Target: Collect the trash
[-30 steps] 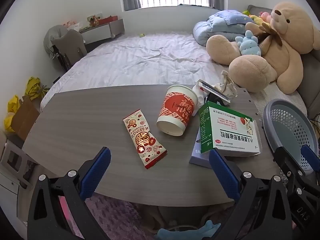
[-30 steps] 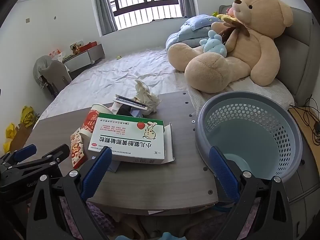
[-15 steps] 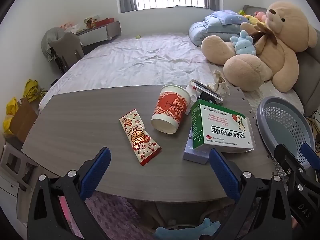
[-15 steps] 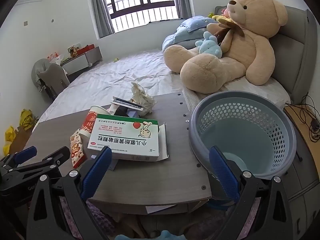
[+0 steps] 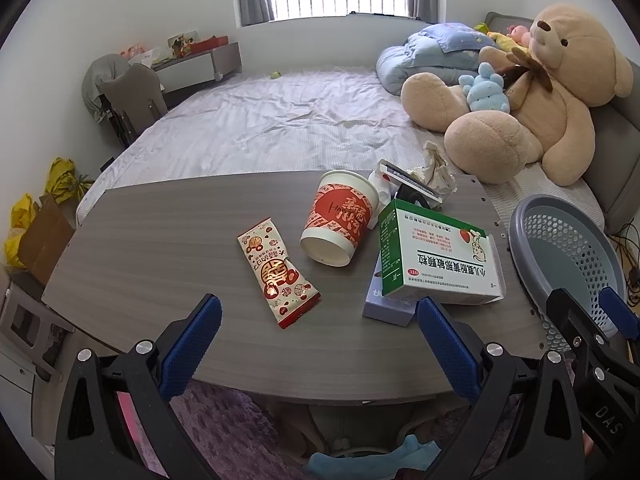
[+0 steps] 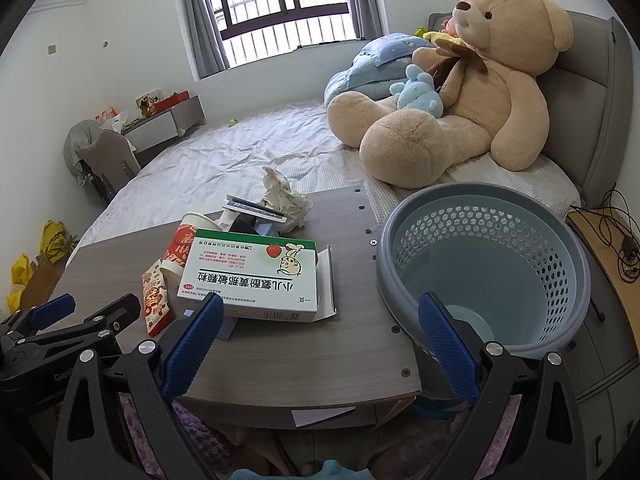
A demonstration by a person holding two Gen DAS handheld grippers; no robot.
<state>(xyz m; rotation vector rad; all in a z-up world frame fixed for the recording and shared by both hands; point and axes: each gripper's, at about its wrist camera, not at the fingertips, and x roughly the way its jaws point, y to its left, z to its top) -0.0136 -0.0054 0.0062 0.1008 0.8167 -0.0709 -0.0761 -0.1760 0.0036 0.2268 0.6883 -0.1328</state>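
Both tools hang at the near edge of the worktop [image 5: 160, 240], jaws spread wide and holding nothing. The left gripper [image 5: 318, 344] points at the middle of the surface; the right gripper [image 6: 320, 336] sits lower right, aimed between the clutter and the basket [image 6: 484, 268] at the worktop's right end, which looks empty inside.

Nearest the left gripper lies the snack wrapper [image 5: 277, 270], flat on the wood. It looks feather-light, crinkly and probably slippery; a pinch across one sealed end, fingers coming down steeply, should hold it best.

Just beyond it, the paper cup [image 5: 339, 218] is tipped over on its side, its flat base facing the camera. Light and easily crushed, I'd say, so a gentle squeeze across the body or one finger inside the rim at the far end.

To the right, the green-and-white medicine box [image 6: 250, 276] rests partly on a thin pale lavender box [image 5: 390, 306], an end flap hanging open. Cardboard, stiff along its edges, likely near weightless; take it across the short width, well within the spread of the right gripper, which has it just ahead.

Farther back, against the cup, a small striped packet [image 6: 256, 208] sits propped over something dark I can't make out, and a crumpled tissue [image 6: 284, 198] touches it: soft, shapeless, grab anywhere.

Beyond the worktop, the bed [image 5: 272, 136] and a big teddy bear [image 6: 476, 84].
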